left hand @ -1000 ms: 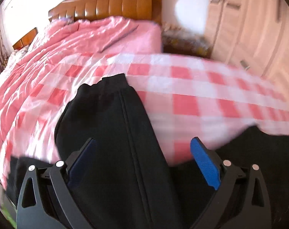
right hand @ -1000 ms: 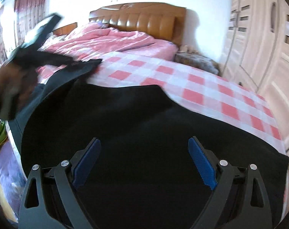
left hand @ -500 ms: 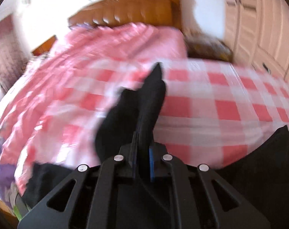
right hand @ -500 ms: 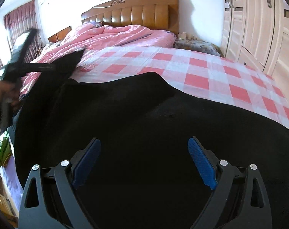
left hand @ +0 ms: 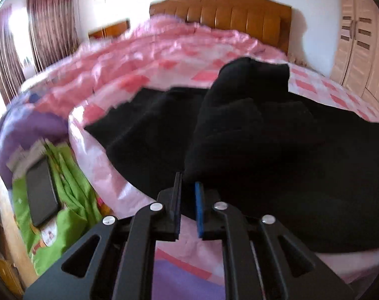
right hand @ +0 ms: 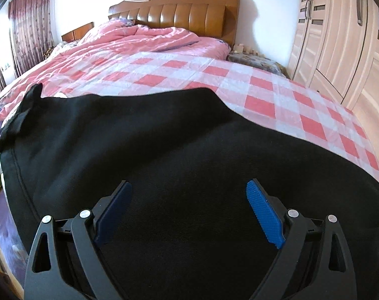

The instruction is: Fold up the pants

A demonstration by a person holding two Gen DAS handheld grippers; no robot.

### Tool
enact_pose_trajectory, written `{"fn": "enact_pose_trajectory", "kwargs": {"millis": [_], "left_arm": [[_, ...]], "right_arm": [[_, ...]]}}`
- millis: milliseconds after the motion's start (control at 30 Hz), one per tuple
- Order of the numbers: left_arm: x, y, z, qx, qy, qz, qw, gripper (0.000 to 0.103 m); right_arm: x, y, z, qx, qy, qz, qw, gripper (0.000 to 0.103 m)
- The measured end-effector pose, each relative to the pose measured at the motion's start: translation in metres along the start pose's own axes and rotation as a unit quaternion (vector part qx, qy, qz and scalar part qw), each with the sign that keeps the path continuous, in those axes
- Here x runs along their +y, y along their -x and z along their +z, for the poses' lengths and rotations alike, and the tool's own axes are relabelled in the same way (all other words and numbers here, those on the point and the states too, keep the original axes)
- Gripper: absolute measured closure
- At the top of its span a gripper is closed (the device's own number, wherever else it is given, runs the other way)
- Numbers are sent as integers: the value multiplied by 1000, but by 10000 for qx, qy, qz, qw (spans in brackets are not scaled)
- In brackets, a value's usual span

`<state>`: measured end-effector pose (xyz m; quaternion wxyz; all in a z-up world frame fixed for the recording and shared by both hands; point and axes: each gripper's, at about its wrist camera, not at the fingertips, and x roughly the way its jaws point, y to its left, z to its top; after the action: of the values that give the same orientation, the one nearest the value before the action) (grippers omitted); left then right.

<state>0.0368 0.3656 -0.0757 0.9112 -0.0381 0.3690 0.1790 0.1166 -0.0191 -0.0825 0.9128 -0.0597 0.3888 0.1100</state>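
two claws work one pair of black pants (right hand: 179, 150) spread over the near end of a bed (right hand: 239, 75) with a pink checked cover. at the far left of the left wrist view, beside the bed, a green cloth (left hand: 72, 175) hangs with a dark flat tablet-like thing (left hand: 40, 195) lying on it; neither seems part of the job. moving right, the left claw (left hand: 187, 200) sits low in the centre of that frame, its jaws nearly together and just starting to part, with a bunched fold of the pants rising from between the pads toward the upper right. the cloth looks still caught there, so i judge this to be the end of a fold: the leg has been carried over the body of the pants and is about to be let go. the picture is blurred, so how neatly the fold lies cannot be told.

in the right wrist view the pants fill the lower two thirds of the frame, flat and smooth, their far edge running across the middle. the right claw (right hand: 189, 212) hangs over them at the bottom centre, jaws spread wide with nothing between the pads, probably waiting to steady or take the cloth next. at the far right stands a pale wardrobe (right hand: 339, 50).
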Motion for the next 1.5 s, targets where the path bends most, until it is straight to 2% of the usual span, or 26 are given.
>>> {"fn": "enact_pose_trajectory", "kwargs": {"millis": [67,133,167,200,233,333,433,533,600,667,700,733,767,833,867,900,933,1000,1067,1133,1167,1200,1267,1333,1400,1500], "left_arm": [[3,0,1,-16,134,41,9999,79],[9,3,5,-39,377,181,9991,53],[10,5,7,-86,423,187,9989,28],[10,10,9,-185,421,105,9989,21],[9,14,11,-264,348,102,9990,21],[-14,22,17,-433,-426,425,9972,16],[-45,19,18,-541,-1318,706,9873,12],[-83,9,19,-663,-2450,1009,9620,12],[-111,3,18,-892,-3264,1257,9326,12],[-123,0,20,-1014,-3558,1270,9203,12],[-124,-3,26,-947,-3565,1066,9234,19],[-121,-8,32,-737,-3486,777,9311,32],[-115,-14,38,-388,-3259,343,9440,67],[-96,-13,48,-278,-2565,-166,9660,75],[-76,-9,55,-311,-1943,-571,9788,78],[-56,-4,59,-341,-1343,-909,9862,79],[-34,0,63,-394,-731,-1231,9889,79],[11,4,67,-477,490,-1759,9820,80],[62,0,67,-516,1674,-2048,9630,80],[94,-4,64,-497,2245,-1845,9556,81],[107,-6,63,-499,2389,-1565,9570,89],[116,-7,61,-450,2500,-1356,9576,91],[128,-11,56,-260,2685,-1202,9554,90],[134,-19,51,-68,2686,-1135,9565,78],[136,-22,46,18,2680,-1130,9568,57],[127,-17,39,14,2750,-1309,9525,55]], "right_arm": [[0,-2,0,74,-24,21,10000,14],[-3,-5,0,129,-86,56,9999,14],[-3,-5,-1,138,-114,75,9998,14],[-4,-6,-1,155,-152,102,9997,14],[-4,-7,-1,172,-174,116,9996,14],[-5,-9,0,237,-206,125,9994,14],[-4,-9,-1,222,-197,117,9995,14],[-6,-10,-1,219,-235,155,9994,14],[-7,-10,0,211,-267,188,9992,14],[-9,-9,0,202,-309,220,9991,14],[-9,-9,-1,198,-325,230,9990,14],[-10,-9,-1,194,-350,248,9989,14],[-11,-9,-1,189,-380,266,9987,14],[-13,-8,-2,179,-436,301,9984,14],[-13,-8,-2,176,-455,315,9983,14],[-14,-8,-2,177,-485,328,9981,14],[-15,-9,-2,189,-507,327,9980,14],[-15,-10,-2,220,-507,324,9979,14],[-14,-10,-1,235,-474,290,9982,14],[-13,-11,-1,229,-451,270,9984,14],[-13,-11,-1,230,-453,268,9983,14],[-13,-11,-1,234,-453,267,9983,14],[-13,-11,-1,243,-442,251,9984,14],[-12,-11,-1,254,-425,232,9985,14],[-12,-12,-1,266,-408,220,9986,14],[-12,-12,-1,272,-402,214,9986,14]]}}
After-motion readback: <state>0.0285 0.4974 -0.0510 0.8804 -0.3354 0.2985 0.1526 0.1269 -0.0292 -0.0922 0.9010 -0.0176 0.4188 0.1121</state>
